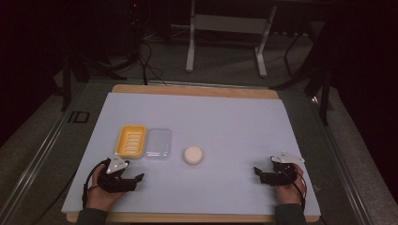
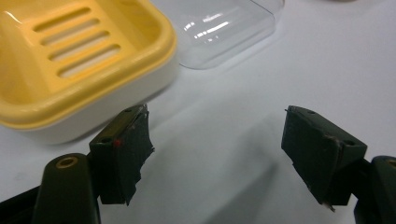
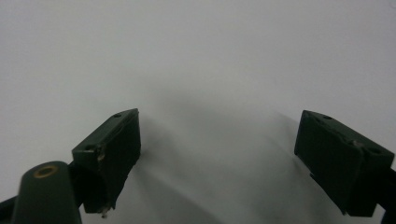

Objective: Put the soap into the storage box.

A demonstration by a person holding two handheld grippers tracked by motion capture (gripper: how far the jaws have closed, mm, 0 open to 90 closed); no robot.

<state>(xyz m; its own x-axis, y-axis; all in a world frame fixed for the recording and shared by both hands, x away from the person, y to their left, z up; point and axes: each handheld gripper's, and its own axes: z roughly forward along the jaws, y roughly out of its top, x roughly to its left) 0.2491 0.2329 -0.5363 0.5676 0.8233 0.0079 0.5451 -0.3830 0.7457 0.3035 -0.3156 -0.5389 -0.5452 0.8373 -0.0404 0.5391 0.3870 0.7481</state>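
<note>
Left gripper [image 1: 136,178] sits near the table's front-left edge, jaws apart with nothing between them, tips just short of the yellow soap dish [image 1: 131,140]. The dish is a rounded rectangle, glossy plastic, with a slotted drain insert; its clear lid [image 1: 158,142] lies touching its right side. The round, matte, cream soap bar [image 1: 193,155] sits just right of the lid, with bare white mat [image 1: 225,117] all round it. Right gripper [image 1: 259,172] rests by the front-right edge, jaws spread wide and empty over smooth mat.
</note>
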